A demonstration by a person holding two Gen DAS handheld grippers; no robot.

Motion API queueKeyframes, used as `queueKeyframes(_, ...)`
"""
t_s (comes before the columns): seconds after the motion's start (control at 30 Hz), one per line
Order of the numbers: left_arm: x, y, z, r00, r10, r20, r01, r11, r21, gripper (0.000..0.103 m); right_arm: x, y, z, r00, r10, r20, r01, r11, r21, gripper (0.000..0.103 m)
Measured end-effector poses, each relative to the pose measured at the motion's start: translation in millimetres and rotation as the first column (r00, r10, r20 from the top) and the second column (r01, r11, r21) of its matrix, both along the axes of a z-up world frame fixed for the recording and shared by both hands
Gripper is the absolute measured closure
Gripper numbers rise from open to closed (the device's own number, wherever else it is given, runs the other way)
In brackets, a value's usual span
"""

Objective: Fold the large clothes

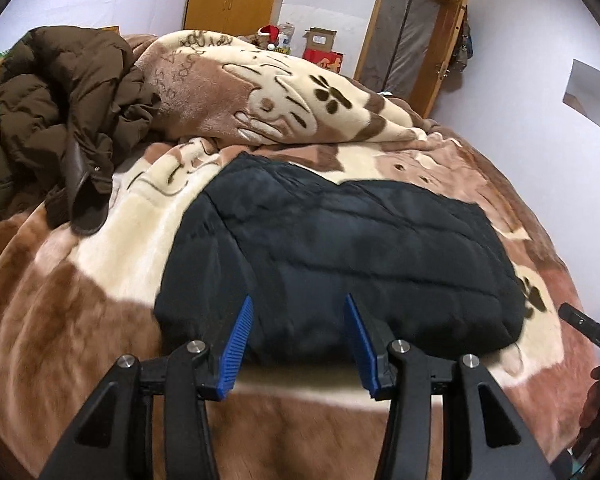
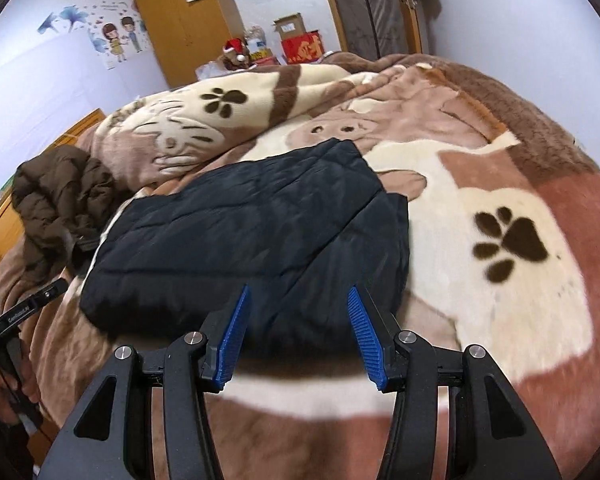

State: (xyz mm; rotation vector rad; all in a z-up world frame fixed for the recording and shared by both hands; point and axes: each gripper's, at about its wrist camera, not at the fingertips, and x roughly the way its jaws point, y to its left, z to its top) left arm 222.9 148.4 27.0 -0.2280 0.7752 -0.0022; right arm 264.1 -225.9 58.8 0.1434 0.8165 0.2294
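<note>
— So where's the black jacket (image 1: 340, 256)?
— Folded on the bed (image 1: 80, 320), just ahead of both hand-held grippers, long side across them.
— Grips?
— Left hand-held gripper (image 1: 299, 344) and right hand-held gripper (image 2: 298, 336) released, empty.

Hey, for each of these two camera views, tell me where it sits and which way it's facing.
Left wrist: sits on the left gripper, angled down at the black jacket on the bed; its open gripper shows, plus the right gripper's edge.
Right wrist: sits on the right gripper, angled down likewise; the left hand shows.
Shared: black jacket, brown coat, blanket.
</note>
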Motion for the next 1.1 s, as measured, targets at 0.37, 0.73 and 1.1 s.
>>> queueKeyframes(0.37,-108.9,-54.2,19.4,0.999,-0.031,-0.009,0.032,0.999,0.019,0.047,-104.0,12.1,22.3,0.999,0.027,0.028,-0.025,0.998,-0.057,0.052)
queueKeyframes(0.73,-157.5,-70.7,21.6,0.998,-0.050,-0.036,0.051,0.998,0.041,0.037,-150.5,20.3,32.9,0.998,0.036,0.051,-0.029,0.990,-0.138,0.052)
queueKeyframes(1.1,-158.5,-78.2,20.1,0.998,-0.040,-0.058,0.044,0.997,0.071,0.035,-154.9,27.4,32.1,0.998,0.054,0.041,-0.047,0.986,-0.157,0.052)
